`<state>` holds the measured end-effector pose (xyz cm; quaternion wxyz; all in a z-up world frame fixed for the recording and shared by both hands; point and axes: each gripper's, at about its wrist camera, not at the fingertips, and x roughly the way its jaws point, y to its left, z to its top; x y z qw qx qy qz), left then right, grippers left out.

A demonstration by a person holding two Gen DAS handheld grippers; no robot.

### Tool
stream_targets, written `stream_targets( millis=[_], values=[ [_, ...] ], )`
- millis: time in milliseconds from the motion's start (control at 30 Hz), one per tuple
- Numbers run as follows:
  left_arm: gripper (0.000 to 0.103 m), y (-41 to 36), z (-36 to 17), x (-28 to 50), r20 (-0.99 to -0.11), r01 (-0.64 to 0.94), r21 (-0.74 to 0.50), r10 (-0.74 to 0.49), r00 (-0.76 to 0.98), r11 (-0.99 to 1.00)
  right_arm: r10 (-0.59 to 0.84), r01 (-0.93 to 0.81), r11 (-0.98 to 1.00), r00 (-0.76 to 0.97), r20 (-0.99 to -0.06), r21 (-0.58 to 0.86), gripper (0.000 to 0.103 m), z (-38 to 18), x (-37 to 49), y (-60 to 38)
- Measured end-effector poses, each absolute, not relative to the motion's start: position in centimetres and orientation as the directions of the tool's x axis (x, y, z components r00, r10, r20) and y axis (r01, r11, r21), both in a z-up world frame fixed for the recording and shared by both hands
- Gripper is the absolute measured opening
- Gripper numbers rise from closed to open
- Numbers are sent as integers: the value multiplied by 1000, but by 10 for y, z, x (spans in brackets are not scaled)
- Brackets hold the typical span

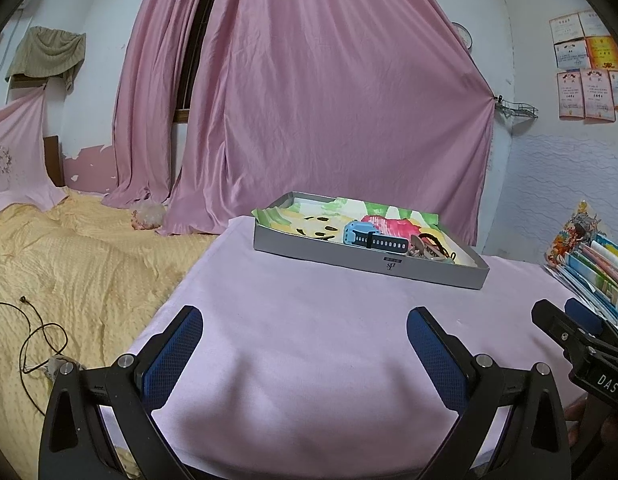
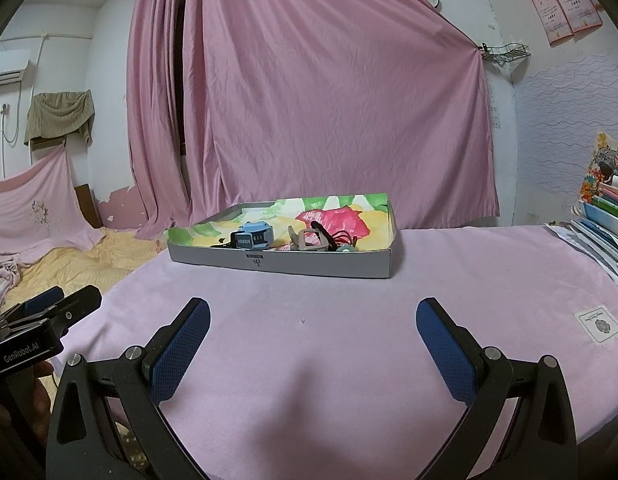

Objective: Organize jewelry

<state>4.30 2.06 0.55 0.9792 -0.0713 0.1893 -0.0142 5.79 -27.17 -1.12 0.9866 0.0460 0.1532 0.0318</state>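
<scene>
A shallow grey box (image 1: 365, 262) (image 2: 281, 262) lined with colourful paper sits at the far side of the pink cloth. Inside lie a light blue watch with a dark strap (image 1: 367, 236) (image 2: 251, 236), a beige hair claw (image 1: 421, 246) (image 2: 309, 242), black hair ties (image 1: 439, 242) (image 2: 341, 236) and a small teal piece (image 2: 345, 249). My left gripper (image 1: 305, 326) hovers open over the cloth, well short of the box, nothing between its blue pads. My right gripper (image 2: 313, 316) is likewise open with nothing held. Each gripper shows at the other view's edge.
The pink cloth (image 2: 349, 320) covers a table with a sewn label (image 2: 597, 324) at right. A stack of books and papers (image 1: 593, 268) (image 2: 605, 220) lies along the right edge. A yellow bedspread (image 1: 69, 260) with a black cable (image 1: 41, 336) lies left. Pink curtains (image 1: 309, 100) hang behind.
</scene>
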Motion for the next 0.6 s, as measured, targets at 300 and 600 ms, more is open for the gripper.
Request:
stream_targets(
  millis=[300, 600],
  values=[
    [102, 20, 5, 43, -369, 1, -144, -55, 928, 990, 77, -49, 994, 951, -299, 99, 101, -11, 58, -272],
    [102, 21, 4, 43, -371, 0, -146, -55, 927, 989, 77, -49, 994, 950, -302, 99, 101, -12, 58, -271]
  ],
)
